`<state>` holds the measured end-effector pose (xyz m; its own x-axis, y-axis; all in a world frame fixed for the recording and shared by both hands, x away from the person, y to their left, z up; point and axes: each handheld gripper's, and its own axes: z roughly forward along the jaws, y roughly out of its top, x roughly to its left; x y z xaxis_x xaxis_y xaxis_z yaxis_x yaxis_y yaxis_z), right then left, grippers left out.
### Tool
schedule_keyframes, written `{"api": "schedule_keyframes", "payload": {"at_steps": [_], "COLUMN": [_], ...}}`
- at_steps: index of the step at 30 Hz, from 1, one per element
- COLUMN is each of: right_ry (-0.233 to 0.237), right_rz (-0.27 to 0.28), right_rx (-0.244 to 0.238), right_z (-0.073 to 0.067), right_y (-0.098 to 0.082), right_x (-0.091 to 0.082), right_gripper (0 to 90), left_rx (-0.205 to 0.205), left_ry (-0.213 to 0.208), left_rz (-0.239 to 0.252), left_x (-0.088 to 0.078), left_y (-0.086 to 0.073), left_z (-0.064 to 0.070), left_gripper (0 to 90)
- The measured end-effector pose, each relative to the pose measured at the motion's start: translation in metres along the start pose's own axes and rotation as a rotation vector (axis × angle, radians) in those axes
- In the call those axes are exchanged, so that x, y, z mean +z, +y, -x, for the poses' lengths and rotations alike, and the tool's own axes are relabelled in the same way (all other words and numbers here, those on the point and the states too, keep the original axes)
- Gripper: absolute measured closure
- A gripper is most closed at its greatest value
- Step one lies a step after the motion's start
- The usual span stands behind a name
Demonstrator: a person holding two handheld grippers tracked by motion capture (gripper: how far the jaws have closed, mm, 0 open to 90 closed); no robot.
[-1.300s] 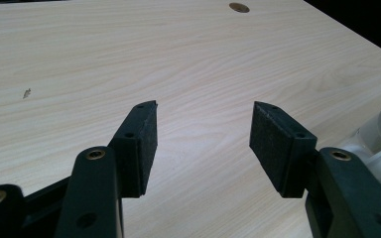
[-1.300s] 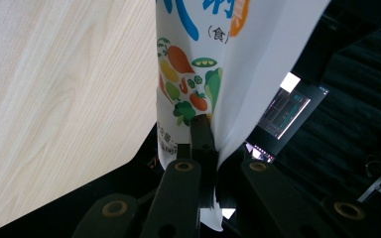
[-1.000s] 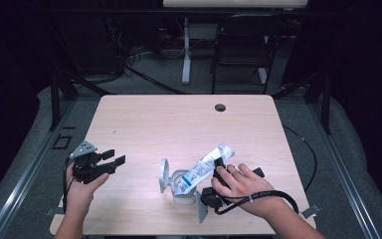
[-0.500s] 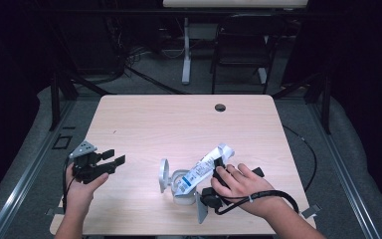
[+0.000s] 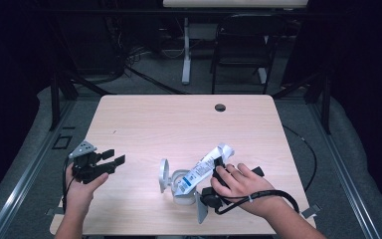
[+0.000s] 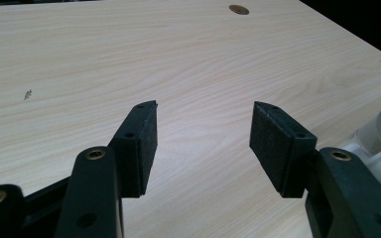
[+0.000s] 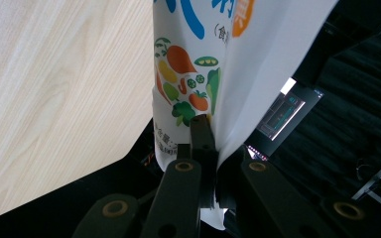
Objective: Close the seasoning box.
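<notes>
Nothing has moved since a second ago: the right gripper [image 5: 218,172] stays clamped on the white pouch [image 5: 202,169], tilted into the open container [image 5: 181,186], likely mid-pour, next needing more tilt, while the left gripper [image 5: 112,158], well left of it, gapes empty.

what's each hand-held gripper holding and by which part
Right hand-held gripper is shut on the white pouch, pinching its flat bottom end. Left hand-held gripper is open, holding nothing.

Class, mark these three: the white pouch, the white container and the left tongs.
white pouch [image 5: 205,168]: high view, printed middle.
white container [image 5: 184,200]: high view, front wall.
left tongs [image 6: 203,144]: left gripper view, gap between open tips.
</notes>
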<state>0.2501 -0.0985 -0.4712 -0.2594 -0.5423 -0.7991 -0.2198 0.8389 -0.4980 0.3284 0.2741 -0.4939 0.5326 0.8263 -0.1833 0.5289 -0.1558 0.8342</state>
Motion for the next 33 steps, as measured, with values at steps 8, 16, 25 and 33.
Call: {"api": "schedule_keyframes", "payload": {"at_steps": [8,16,25,33], "right_ry": [-0.020,-0.022,-0.014,-0.019], "right_rz": [-0.035,-0.035,-0.031,-0.033], "right_rx": [-0.035,-0.037,-0.043,-0.052], "right_z": [0.0017,0.0025,0.0043,0.0046], "right_y": [-0.0005,-0.0002,-0.0007,-0.0002], "right_x": [-0.0027,-0.0029,-0.0033,-0.0033], "right_gripper": [89.5,89.5,89.6,89.6], "left_rx": [-0.002,0.000,-0.001,0.000], "left_ry": [-0.001,-0.003,-0.007,-0.005], "left_rz": [0.002,-0.001,0.003,0.002], "left_x": [-0.0003,-0.0009,-0.0009,-0.0004], "left_y": [-0.0001,0.0003,0.0004,0.0000], "left_z": [-0.0003,-0.0001,0.0004,-0.0003], "left_gripper": [44.6,44.6,44.6,44.6]}}
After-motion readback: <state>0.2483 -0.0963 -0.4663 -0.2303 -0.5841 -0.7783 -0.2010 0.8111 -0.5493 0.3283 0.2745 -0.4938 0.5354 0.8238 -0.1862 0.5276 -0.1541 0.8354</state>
